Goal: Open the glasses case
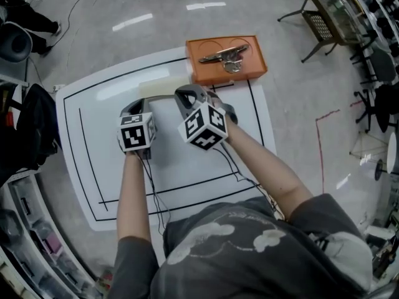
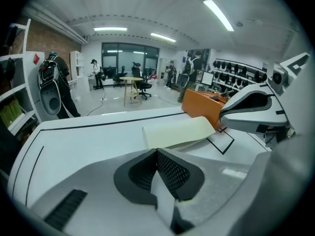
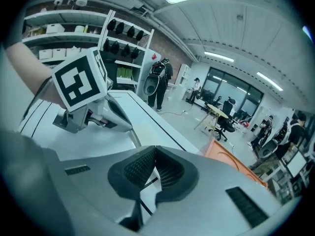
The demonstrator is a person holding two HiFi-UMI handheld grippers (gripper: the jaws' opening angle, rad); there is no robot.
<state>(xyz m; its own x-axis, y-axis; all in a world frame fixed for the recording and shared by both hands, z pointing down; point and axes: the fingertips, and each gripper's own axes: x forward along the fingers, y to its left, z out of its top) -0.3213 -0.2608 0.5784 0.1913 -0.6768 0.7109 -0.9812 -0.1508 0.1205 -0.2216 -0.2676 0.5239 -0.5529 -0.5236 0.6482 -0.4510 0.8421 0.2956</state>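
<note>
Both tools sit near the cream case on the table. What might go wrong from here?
1. The left tool and right tool both have shut jaws; pressing on the case like that may shove it across the smooth table instead of opening it.
2. The tray holding glasses sits close beside the case, so a sliding case may bump it.
3. The tools are close together and may collide.

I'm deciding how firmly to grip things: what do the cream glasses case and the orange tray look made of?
The glasses case looks like matte leatherette or soft plastic: pale cream, smooth, no glare. The orange tray is probably moulded plastic: even colour, rounded raised rim, faint sheen.
</note>
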